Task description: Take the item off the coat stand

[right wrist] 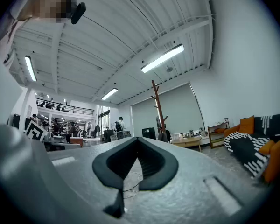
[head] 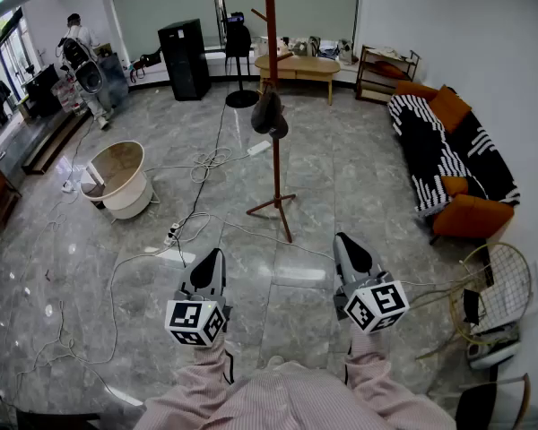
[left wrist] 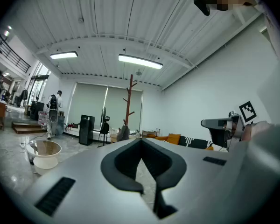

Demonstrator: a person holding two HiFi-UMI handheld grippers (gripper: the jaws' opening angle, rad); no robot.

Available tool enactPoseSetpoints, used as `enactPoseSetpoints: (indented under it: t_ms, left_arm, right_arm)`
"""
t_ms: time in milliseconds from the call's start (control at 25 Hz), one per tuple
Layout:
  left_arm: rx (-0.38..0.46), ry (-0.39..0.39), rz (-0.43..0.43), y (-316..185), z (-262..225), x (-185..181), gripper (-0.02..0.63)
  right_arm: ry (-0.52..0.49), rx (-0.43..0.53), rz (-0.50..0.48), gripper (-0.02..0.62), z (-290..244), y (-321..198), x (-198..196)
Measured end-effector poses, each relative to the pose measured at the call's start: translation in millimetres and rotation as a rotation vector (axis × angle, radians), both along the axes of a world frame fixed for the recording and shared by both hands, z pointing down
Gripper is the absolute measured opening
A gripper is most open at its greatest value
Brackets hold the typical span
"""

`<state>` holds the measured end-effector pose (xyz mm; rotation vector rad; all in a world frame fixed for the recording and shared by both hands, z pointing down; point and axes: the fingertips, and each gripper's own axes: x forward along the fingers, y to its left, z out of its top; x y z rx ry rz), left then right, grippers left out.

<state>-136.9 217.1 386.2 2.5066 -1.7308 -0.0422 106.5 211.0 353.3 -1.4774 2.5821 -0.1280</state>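
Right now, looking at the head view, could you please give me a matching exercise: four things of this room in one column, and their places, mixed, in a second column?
Things:
1. dark item
2. white tub
3. striped sofa
4. wooden table

Places:
a. at the room's right side
b. hanging on the coat stand
c. on the floor, left of the stand
d. at the room's far end, behind the stand

Pairs: 1-b, 2-c, 3-a, 4-d.

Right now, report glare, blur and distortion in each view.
Head view: wide-angle bowing at the edges, pale glare on the glossy floor, coat stand sharp. Left gripper view: round dark vignette, ceiling light blown out, near jaws soft. Right gripper view: same vignette, light strip glaring.
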Motion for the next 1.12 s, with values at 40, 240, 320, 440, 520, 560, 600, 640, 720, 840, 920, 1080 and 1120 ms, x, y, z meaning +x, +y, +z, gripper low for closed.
enactPoseSetpoints:
  t_ms: [40, 240, 320, 440, 520, 560, 600, 640, 720, 840, 920, 1080, 1120]
  left_arm:
    - [-0.005, -0.001, 0.001, 2.4, 1.5, 3.2, 0.002]
    - [-0.025, -0.007, 0.0, 13.8, 4.4, 12.3, 0.002]
    - [-0.032, -0.002, -0.007, 18.8, 5.9, 14.9, 0.002]
    - [-0.043, 0.002, -0.012, 26.9, 11.0, 22.2, 0.002]
    - [-0.048, -0.001, -0.013, 33.2, 14.2, 26.7, 0.002]
    - [-0.049, -0.001, -0.012, 35.7, 15.6, 29.1, 0.002]
    - [-0.05, 0.0, -0.013, 37.5, 16.6, 31.2, 0.002]
    - [-0.051, 0.001, -0.015, 38.8, 17.3, 33.1, 0.002]
    - [-0.055, 0.006, -0.022, 40.1, 18.9, 35.7, 0.002]
    - [-0.064, 0.013, -0.029, 37.0, 21.3, 38.4, 0.002]
    - [-0.064, 0.016, -0.032, 33.4, 23.0, 39.9, 0.002]
    - [-0.071, 0.018, -0.038, 22.9, 27.2, 39.8, 0.002]
    - [-0.074, 0.018, -0.041, 18.2, 27.4, 38.2, 0.002]
  right_arm:
    - [0.0, -0.001, -0.001, 0.005, 1.3, 1.6, 2.8]
    - [-0.008, -0.011, -0.007, 0.005, 6.9, 8.5, 12.0]
    - [-0.027, -0.019, -0.024, 0.005, 8.5, 10.5, 14.1]
    - [-0.047, -0.029, -0.045, 0.005, 13.6, 14.7, 18.9]
    - [-0.051, -0.035, -0.055, 0.005, 18.6, 17.6, 20.6]
    - [-0.056, -0.035, -0.057, 0.005, 20.5, 18.0, 21.6]
    - [-0.062, -0.033, -0.058, 0.005, 21.7, 17.6, 22.5]
    - [-0.068, -0.032, -0.059, 0.005, 22.5, 17.1, 22.8]
    - [-0.074, -0.033, -0.069, 0.005, 24.2, 17.3, 21.5]
    - [-0.068, -0.046, -0.084, 0.015, 29.0, 15.5, 20.7]
    - [-0.07, -0.051, -0.082, 0.018, 32.2, 10.4, 22.9]
    - [-0.074, -0.057, -0.076, 0.029, 35.9, -5.0, 23.3]
    - [-0.074, -0.061, -0.072, 0.033, 36.3, -10.9, 22.4]
